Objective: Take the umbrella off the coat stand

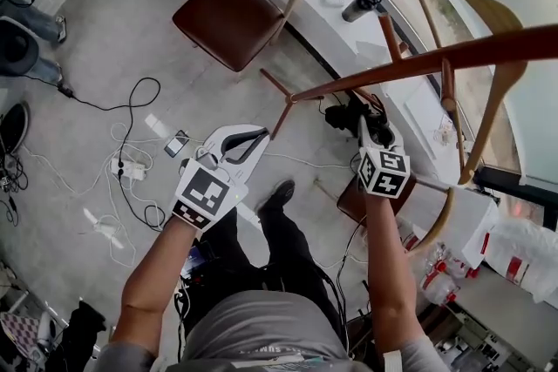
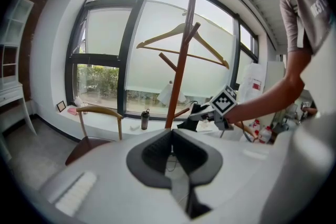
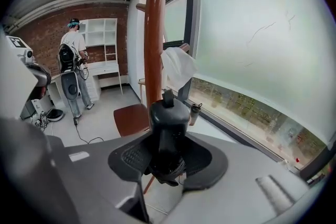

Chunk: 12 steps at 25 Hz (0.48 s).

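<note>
My right gripper [image 1: 364,121] is shut on a folded black umbrella [image 3: 169,120], whose end sticks out past the pads. In the head view the umbrella [image 1: 347,112] hangs close to the brown wooden coat stand [image 1: 418,64], just below its slanting pegs. Right behind the umbrella in the right gripper view rises the stand's pole [image 3: 155,34]. My left gripper [image 1: 261,133] hovers to the left, apart from the stand, its jaw tips together with nothing held. From the left gripper [image 2: 171,132] I see the stand [image 2: 181,71] and the right gripper [image 2: 210,112] with the umbrella [image 2: 190,122].
A wooden hanger [image 2: 181,39] hangs on the stand, and a white cloth [image 3: 177,68] beside the pole. A brown chair [image 1: 231,17] and a dark bottle [image 1: 359,6] stand by the window sill. Cables and a power strip [image 1: 131,170] lie on the floor. A person [image 3: 73,60] stands far back.
</note>
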Tool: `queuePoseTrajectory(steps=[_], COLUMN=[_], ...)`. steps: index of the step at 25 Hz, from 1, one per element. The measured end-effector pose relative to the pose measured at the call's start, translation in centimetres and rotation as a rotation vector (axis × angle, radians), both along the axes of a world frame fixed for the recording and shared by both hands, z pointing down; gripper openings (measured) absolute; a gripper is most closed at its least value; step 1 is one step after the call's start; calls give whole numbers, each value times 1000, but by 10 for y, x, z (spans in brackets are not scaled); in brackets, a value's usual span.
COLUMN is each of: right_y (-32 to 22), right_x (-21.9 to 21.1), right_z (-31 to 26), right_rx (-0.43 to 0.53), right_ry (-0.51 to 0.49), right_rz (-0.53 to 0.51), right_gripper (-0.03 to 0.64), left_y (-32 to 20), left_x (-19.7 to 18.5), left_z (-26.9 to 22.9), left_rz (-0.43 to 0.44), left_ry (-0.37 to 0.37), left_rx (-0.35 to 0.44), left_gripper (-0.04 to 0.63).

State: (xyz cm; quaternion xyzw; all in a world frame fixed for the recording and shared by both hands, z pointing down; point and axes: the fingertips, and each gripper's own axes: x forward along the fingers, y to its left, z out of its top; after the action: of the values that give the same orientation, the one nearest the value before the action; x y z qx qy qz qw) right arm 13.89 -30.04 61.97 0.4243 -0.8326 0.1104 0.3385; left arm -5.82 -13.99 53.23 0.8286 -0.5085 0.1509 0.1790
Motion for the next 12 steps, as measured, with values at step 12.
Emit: queuePoseTrajectory(steps=[12], right_y=[5], right_x=[36], right_z=[-46], right_rx=[19], right_ry=[-13], right_rz=[98], right_gripper=[156], left_y=[12], left_x=[-6], left_z=[-36], left_rz=[20], left_ry=[-23], left_rx=[6], left_gripper=[3])
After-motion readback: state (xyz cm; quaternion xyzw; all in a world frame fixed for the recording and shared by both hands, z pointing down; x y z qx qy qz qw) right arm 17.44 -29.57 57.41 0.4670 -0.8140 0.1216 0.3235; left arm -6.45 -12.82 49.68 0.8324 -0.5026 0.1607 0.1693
